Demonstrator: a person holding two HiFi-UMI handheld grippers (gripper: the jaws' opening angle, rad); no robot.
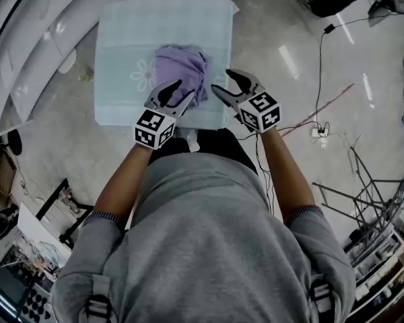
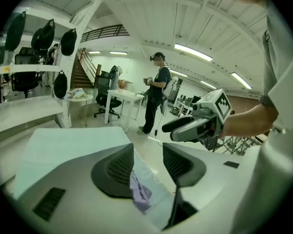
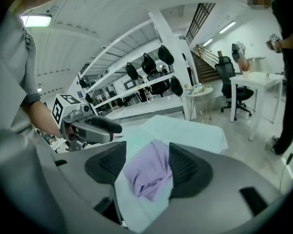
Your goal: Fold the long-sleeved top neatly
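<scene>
The purple top (image 1: 182, 69) is lying as a compact bundle mid-bench (image 1: 121, 39), the left gripper (image 1: 184, 89) and the right gripper (image 1: 222, 81) are hovering over its near edge with fingers spread and empty, so I judge they should be lifting straight up, not dragging the folds.

sweatshirt (image 1: 209, 247): grey, ribbed cuffs (image 1: 102, 217) | left gripper (image 1: 182, 91), right gripper (image 1: 222, 81): grey, black pads (image 1: 167, 94), black-white marker cubes (image 1: 153, 128)

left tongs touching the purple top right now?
Apart. The right gripper view shows the left tongs in mid-air, clear of the top, which lies on the table. The left gripper view shows open jaws pressing on nothing.
</scene>
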